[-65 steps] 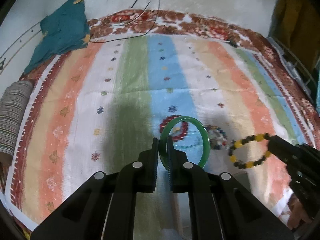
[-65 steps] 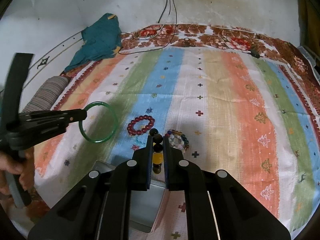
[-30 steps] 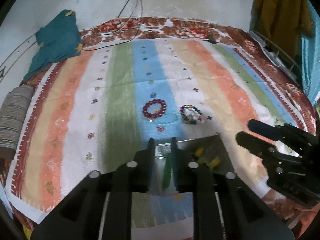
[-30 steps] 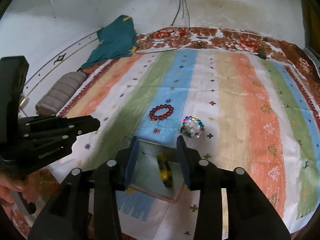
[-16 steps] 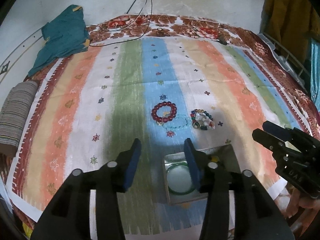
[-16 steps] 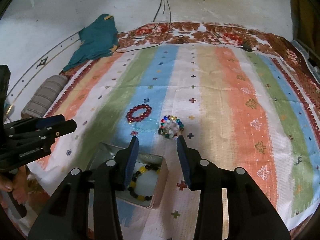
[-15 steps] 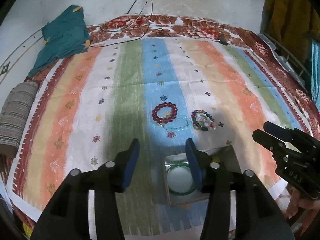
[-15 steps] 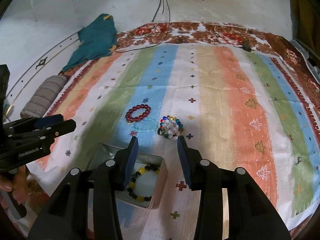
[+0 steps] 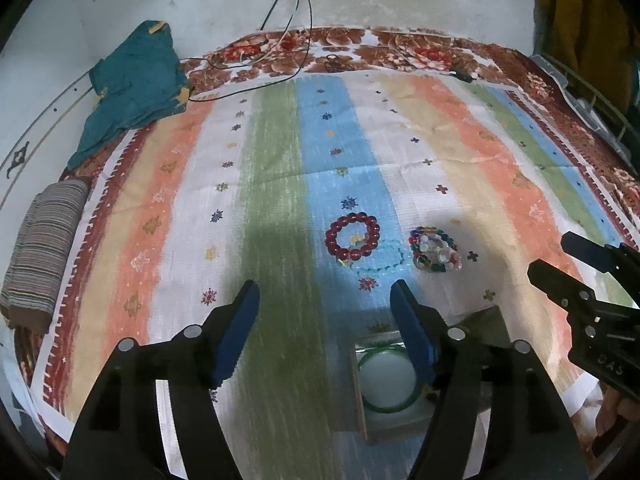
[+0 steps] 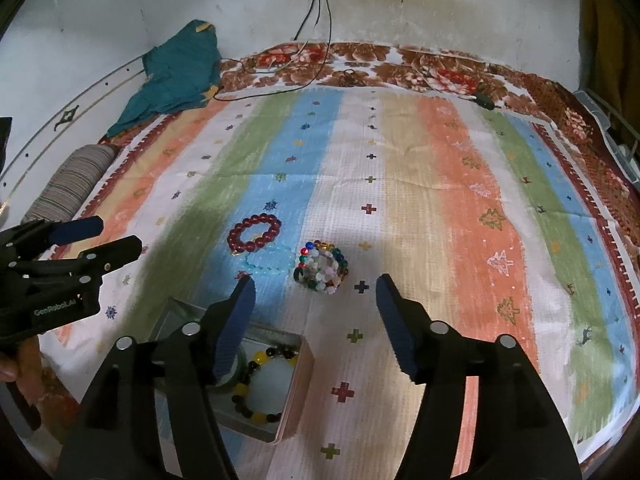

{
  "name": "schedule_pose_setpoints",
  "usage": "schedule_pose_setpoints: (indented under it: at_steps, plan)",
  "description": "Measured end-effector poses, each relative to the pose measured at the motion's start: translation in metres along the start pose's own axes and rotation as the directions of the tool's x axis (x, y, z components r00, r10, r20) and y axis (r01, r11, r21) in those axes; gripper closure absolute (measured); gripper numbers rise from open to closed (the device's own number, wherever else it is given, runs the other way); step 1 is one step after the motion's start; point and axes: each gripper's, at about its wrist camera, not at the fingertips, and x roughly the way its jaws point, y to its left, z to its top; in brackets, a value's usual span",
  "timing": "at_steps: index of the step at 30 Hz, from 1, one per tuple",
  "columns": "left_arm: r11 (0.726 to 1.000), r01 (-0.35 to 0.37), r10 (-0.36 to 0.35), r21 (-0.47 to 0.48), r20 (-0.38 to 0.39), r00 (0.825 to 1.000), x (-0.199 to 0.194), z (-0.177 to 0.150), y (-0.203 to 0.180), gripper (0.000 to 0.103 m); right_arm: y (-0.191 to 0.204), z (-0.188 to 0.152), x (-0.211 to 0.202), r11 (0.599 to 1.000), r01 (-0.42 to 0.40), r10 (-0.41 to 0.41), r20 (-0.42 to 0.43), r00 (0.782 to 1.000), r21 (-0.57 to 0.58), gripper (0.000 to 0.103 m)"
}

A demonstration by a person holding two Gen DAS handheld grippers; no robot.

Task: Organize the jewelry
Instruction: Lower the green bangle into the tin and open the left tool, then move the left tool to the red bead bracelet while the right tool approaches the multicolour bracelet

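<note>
A metal tin [image 10: 296,384] sits on the striped cloth near its front edge. In it lie a green bangle [image 9: 384,406] and a black-and-yellow bead bracelet [image 10: 260,384]. Beyond the tin lie a red bead bracelet [image 9: 352,236] [image 10: 254,232], a pale blue bead strand [image 9: 384,264] [image 10: 268,266] and a pile of multicoloured beads [image 9: 434,254] [image 10: 322,266]. My left gripper [image 9: 324,294] is open and empty above the cloth, left of the tin. My right gripper [image 10: 314,288] is open and empty above the tin's far right edge.
A striped cloth [image 9: 460,152] covers the bed. A teal garment [image 9: 132,88] lies at the back left, a striped roll [image 9: 44,248] at the left edge. Cables [image 9: 288,36] run from the wall onto the bed.
Both grippers let go of the bangle and the black-and-yellow bracelet into the tin, then lifted away. Their jaws stand wider apart than half a second ago.
</note>
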Motion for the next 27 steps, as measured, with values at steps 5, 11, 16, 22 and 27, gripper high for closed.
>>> schedule_pose_setpoints:
  at_steps: [5,11,16,22,27]
  plan:
    - [1.0,-0.01,0.01,-0.012,0.0,1.0,0.007,0.006,0.002,0.029,-0.003,0.004,0.006,1.0,0.009,-0.009,-0.006,1.0,0.009,0.034]
    - [0.999,-0.028,0.027,-0.03,-0.012,1.0,0.018,0.015,0.004,0.025,-0.006,0.007,0.014,0.999,0.043,-0.043,0.005,0.999,-0.009,0.027]
    - [0.999,-0.036,0.035,-0.038,-0.031,0.999,0.034,0.021,0.006,0.023,-0.008,0.011,0.026,1.0,0.028,-0.028,-0.016,0.999,-0.01,0.024]
    - [0.997,-0.042,0.037,-0.067,-0.078,0.996,0.06,0.029,0.013,0.02,-0.017,0.018,0.044,1.0,0.015,-0.014,-0.055,0.998,0.024,0.021]
    - [0.995,-0.02,0.01,-0.095,-0.104,0.994,0.075,0.035,0.016,0.018,-0.026,0.019,0.058,0.997,-0.01,0.017,-0.094,0.995,0.074,0.021]
